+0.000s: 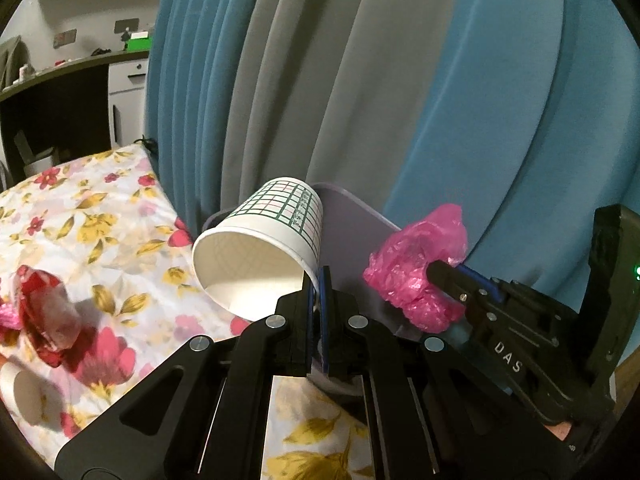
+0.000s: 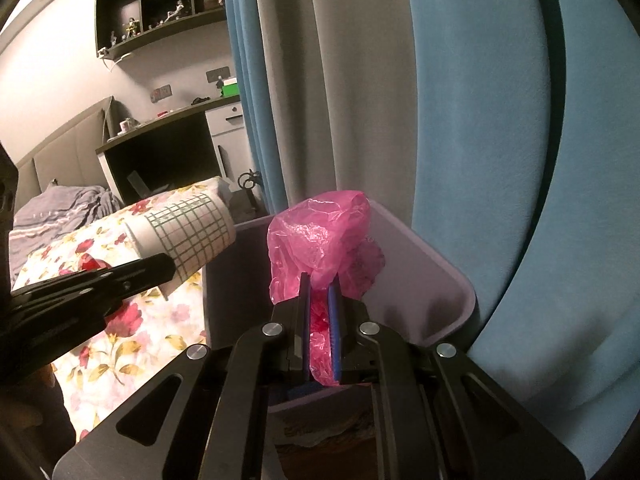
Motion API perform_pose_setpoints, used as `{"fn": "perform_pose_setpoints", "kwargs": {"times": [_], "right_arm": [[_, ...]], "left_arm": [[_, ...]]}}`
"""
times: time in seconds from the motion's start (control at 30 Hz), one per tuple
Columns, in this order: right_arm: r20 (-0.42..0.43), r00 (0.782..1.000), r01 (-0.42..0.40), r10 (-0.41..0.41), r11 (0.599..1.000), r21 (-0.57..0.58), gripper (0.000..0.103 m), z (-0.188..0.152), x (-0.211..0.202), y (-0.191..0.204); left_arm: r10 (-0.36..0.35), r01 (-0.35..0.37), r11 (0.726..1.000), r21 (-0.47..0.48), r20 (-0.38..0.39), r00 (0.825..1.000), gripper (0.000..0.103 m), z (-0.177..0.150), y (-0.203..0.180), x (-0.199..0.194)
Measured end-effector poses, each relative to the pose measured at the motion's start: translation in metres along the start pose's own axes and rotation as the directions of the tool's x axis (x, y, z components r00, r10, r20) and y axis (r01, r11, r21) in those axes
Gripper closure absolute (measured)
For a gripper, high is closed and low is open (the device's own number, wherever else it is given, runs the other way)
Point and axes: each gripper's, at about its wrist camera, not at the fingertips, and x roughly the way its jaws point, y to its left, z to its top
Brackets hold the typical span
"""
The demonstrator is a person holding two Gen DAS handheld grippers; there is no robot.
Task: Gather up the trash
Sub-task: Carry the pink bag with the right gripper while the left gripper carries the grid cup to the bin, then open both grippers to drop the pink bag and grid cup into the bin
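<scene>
My left gripper [image 1: 319, 280] is shut on the rim of a white paper cup [image 1: 264, 236] with a green grid print, held tilted with its mouth toward the camera, beside a lavender trash bin [image 1: 352, 236]. The cup also shows in the right wrist view [image 2: 188, 232]. My right gripper [image 2: 320, 292] is shut on a crumpled pink plastic bag [image 2: 320, 236] and holds it over the open bin [image 2: 440, 280]. The bag also shows in the left wrist view [image 1: 416, 268], with the right gripper [image 1: 436, 268] reaching in from the right.
A bed with a floral sheet [image 1: 100, 208] lies left of the bin. On it are a red and white wrapper [image 1: 44, 312] and another white cup [image 1: 24, 396]. Blue and grey curtains [image 1: 360, 80] hang behind the bin. A desk and shelves [image 2: 160, 128] stand far left.
</scene>
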Motion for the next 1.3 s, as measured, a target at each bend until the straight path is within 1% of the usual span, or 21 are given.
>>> {"fn": "perform_pose_setpoints", "kwargs": {"times": [0.2,0.3,0.77,1.2,1.27,1.3], "right_arm": [[-0.003,1.0,-0.006,0.006,1.0,-0.002,0.094,0.0,0.007,-0.003],[-0.006,1.0,-0.008,0.008,1.0,0.001,0.094,-0.001,0.01,-0.006],[-0.023,0.999,-0.037,0.037,0.999,0.015,0.094,-0.004,0.018,-0.01],[-0.047,0.998,-0.044,0.044,0.999,0.01,0.094,-0.009,0.025,-0.008],[-0.052,0.998,-0.046,0.047,0.999,0.009,0.092,-0.009,0.026,-0.009],[-0.053,0.998,-0.045,0.046,0.999,0.01,0.087,-0.009,0.026,-0.009]], "left_arm": [[-0.045,0.044,0.999,-0.028,-0.022,0.999,0.101,0.009,-0.001,0.021],[-0.048,0.048,0.999,-0.019,-0.029,0.998,0.101,0.011,-0.004,0.029],[-0.061,0.058,0.998,-0.035,-0.071,0.996,0.101,0.011,-0.01,0.057],[-0.066,0.062,0.997,-0.046,-0.098,0.993,0.101,0.01,-0.014,0.066],[-0.066,0.061,0.997,-0.051,-0.101,0.993,0.101,0.009,-0.013,0.066],[-0.066,0.061,0.997,-0.053,-0.102,0.993,0.101,0.009,-0.013,0.067]]}}
